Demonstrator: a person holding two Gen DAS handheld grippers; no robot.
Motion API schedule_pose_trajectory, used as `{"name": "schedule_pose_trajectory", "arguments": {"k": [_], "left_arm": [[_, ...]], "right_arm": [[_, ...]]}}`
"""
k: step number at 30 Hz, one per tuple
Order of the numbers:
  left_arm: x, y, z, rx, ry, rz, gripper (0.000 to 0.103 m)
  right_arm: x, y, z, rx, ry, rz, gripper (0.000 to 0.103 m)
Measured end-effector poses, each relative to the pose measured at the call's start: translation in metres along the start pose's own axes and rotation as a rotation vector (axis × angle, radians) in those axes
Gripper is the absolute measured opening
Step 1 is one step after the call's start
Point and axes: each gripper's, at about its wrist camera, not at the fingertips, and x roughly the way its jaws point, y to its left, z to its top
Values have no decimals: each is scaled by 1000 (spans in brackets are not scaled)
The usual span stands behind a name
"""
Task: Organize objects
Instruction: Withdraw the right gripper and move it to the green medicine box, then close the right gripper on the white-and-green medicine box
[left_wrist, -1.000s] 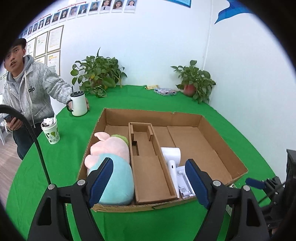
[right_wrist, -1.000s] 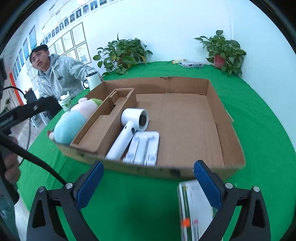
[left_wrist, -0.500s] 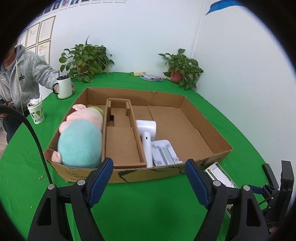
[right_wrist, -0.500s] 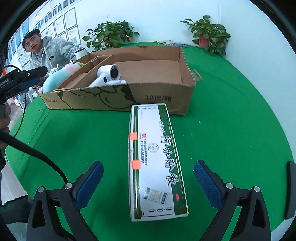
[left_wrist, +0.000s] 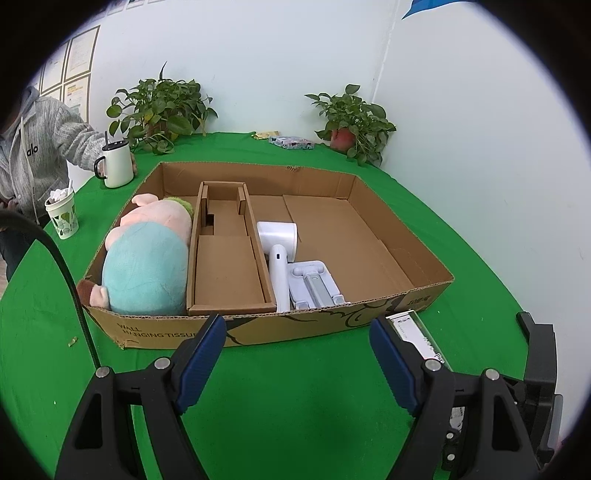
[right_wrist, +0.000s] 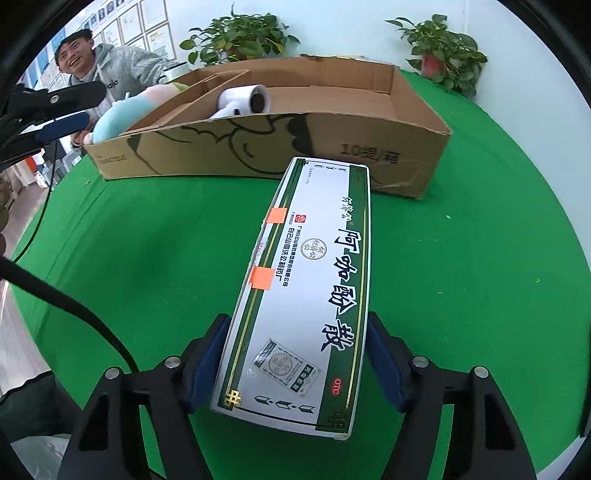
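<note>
One green-covered worktop (left_wrist: 295, 387) carries one open cardboard box (left_wrist: 402, 254). Inside it lie four things: one plush toy (left_wrist: 146, 262) against the left wall, one cardboard insert (left_wrist: 229, 266) beside it, one white hair dryer (left_wrist: 279, 251) next along, and one white stand (left_wrist: 314, 282) touching the dryer's handle. The right part of the box floor is bare cardboard.

Outside the box, in front of its right corner, lies one long white-and-green carton (right_wrist: 306, 291) flat on the cloth, its far end close to the box's front wall. Two orange stickers sit on its left edge.

The right gripper (right_wrist: 295, 360) points steeply down over the near end of the carton. Its jaws have just been closing, and the carton is between them; both blue pads sit right at its long sides, though whether they press firmly cannot be told.

The left gripper (left_wrist: 297, 360) hangs in front of the box with its jaws wide apart and nothing between them.

Behind the box stand two potted plants (left_wrist: 162, 110). At the left are one white mug (left_wrist: 117, 166) and one paper cup (left_wrist: 63, 216). One person in a grey hoodie (left_wrist: 40, 147) sits there, a hand at the mug.
</note>
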Motion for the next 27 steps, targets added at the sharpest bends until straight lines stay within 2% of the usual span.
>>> {"name": "schedule_pose_trajectory", "arguments": {"k": [9, 10, 11, 13, 15, 17, 20, 24, 27], "left_arm": [[5, -1, -1, -10, 35, -35, 80], [5, -2, -1, -9, 39, -38, 80], [6, -2, -1, -9, 42, -42, 80], [7, -4, -2, -6, 49, -50, 80], [8, -7, -2, -3, 55, -57, 80], [11, -11, -2, -2, 61, -66, 80], [19, -23, -5, 13, 78, -85, 80], [36, -43, -10, 38, 130, -140, 80], [53, -55, -12, 36, 183, -201, 80]], "right_arm": [[-8, 23, -1, -18, -24, 59, 67], [-9, 25, 1, -14, -33, 58, 70], [-12, 24, 1, -7, -50, 56, 78], [-21, 20, 1, 16, -92, 58, 88], [-33, 13, 0, 48, -134, 71, 89], [-47, 2, -3, 83, -189, 71, 97], [-65, -19, -11, 140, -249, 48, 100], [-73, -58, -23, 215, -252, 6, 101], [-69, -77, -29, 244, -207, 3, 101]]}}
